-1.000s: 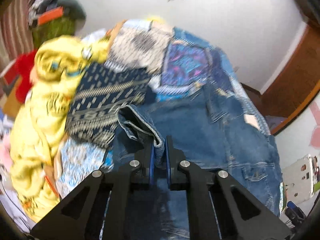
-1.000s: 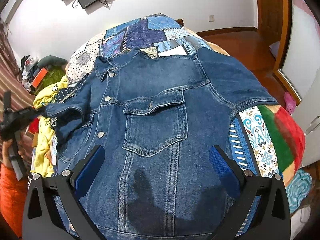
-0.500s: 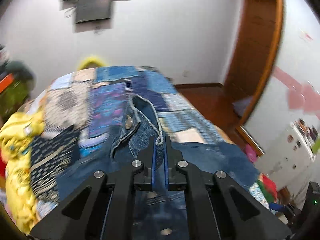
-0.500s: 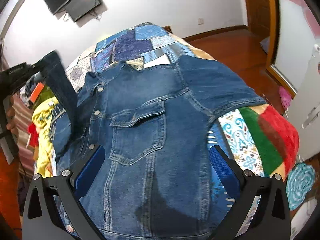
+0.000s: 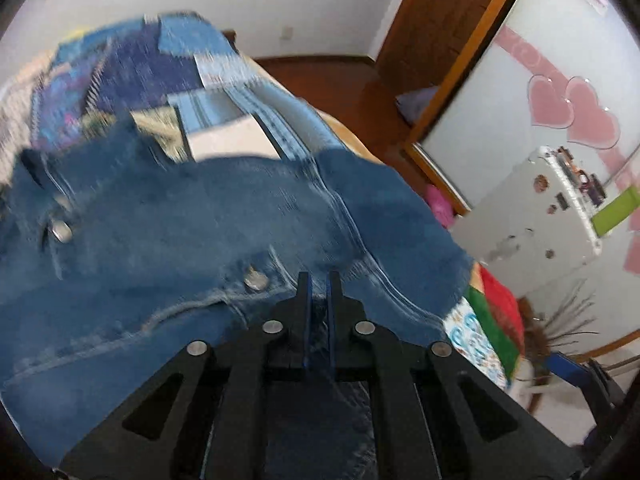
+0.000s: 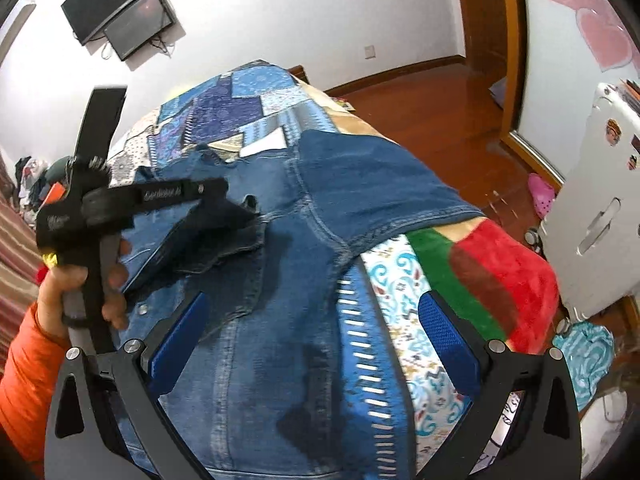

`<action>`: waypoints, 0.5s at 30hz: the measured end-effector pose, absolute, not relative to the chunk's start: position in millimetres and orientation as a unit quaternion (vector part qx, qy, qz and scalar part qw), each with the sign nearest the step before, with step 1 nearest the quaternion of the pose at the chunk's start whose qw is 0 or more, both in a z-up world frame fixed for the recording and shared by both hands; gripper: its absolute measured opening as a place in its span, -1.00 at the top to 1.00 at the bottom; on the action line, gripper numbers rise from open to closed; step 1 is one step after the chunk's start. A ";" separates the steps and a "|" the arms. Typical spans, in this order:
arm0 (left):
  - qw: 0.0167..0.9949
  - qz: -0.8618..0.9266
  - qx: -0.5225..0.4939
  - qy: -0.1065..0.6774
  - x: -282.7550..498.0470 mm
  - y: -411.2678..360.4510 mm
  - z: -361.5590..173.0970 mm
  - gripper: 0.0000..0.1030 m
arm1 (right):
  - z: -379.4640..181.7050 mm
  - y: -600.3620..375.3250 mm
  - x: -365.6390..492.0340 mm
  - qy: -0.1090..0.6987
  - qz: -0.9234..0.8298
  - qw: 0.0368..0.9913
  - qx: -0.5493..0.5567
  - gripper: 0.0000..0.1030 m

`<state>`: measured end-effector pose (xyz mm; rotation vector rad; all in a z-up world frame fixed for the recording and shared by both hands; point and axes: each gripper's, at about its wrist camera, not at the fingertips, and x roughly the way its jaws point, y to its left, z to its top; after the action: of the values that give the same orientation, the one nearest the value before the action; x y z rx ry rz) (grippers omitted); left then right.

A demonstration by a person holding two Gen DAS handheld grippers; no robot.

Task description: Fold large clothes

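Patchwork bedspread [image 6: 248,108] carries the denim jacket [image 6: 280,272]; your left gripper [image 5: 318,280] clamps its sleeve [image 6: 224,240] at ten o'clock, your right gripper [image 6: 316,344] gapes.

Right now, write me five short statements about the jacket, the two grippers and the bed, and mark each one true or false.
1. The left gripper is shut on the denim jacket's sleeve. True.
2. The right gripper grips the jacket's hem. False: its jaws stand wide open with nothing pinched.
3. The sleeve is carried over the jacket's front. True.
4. The jacket lies on a bare wooden floor. False: it lies on a patchwork bedspread.
5. The person's sleeve is blue. False: it is orange.
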<state>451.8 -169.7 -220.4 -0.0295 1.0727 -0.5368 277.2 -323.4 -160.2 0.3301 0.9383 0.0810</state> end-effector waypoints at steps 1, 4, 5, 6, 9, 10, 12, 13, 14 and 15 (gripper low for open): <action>0.822 -0.257 -0.017 0.508 449.5 -168.7 -218.6 0.91 | -162.5 -327.2 277.6 0.452 0.034 0.877 0.159 -1.00; 0.826 -0.260 -0.006 0.500 439.9 -162.8 -203.2 0.89 | -169.5 -336.7 281.6 0.460 0.019 0.873 0.162 -1.00; 0.830 -0.258 -0.003 0.494 438.1 -159.9 -196.0 0.81 | -171.2 -340.3 283.3 0.462 0.015 0.872 0.163 -1.00; 0.837 -0.253 -0.002 0.485 435.0 -153.7 -185.3 0.63 | -172.4 -343.8 285.2 0.462 0.011 0.872 0.164 -1.00; 0.857 -0.236 -0.005 0.458 430.1 -133.3 -160.5 -0.30 | -171.6 -350.9 289.2 0.459 0.003 0.874 0.162 -1.00; 0.870 -0.221 -0.007 0.442 425.8 -121.4 -150.6 -0.40 | -169.6 -353.6 291.1 0.457 0.000 0.875 0.162 -1.00; 0.884 -0.193 -0.005 0.426 422.3 -102.3 -139.5 -0.65 | -164.1 -360.3 297.1 0.449 0.001 0.879 0.160 -1.00; 0.891 -0.176 0.000 0.419 420.1 -91.3 -135.9 -0.67 | -162.2 -362.6 299.7 0.447 0.002 0.881 0.157 -1.00; 0.896 -0.161 0.007 0.414 417.6 -80.6 -134.1 -0.70 | -160.2 -365.5 303.4 0.445 0.003 0.882 0.155 -1.00; 0.900 -0.145 0.014 0.412 415.9 -70.2 -134.4 -0.70 | -159.4 -367.8 306.8 0.444 0.003 0.883 0.152 -1.00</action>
<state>415.9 -70.2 -134.4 0.0285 0.8518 -0.2993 306.8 -367.8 -159.4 0.3162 0.9252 0.0067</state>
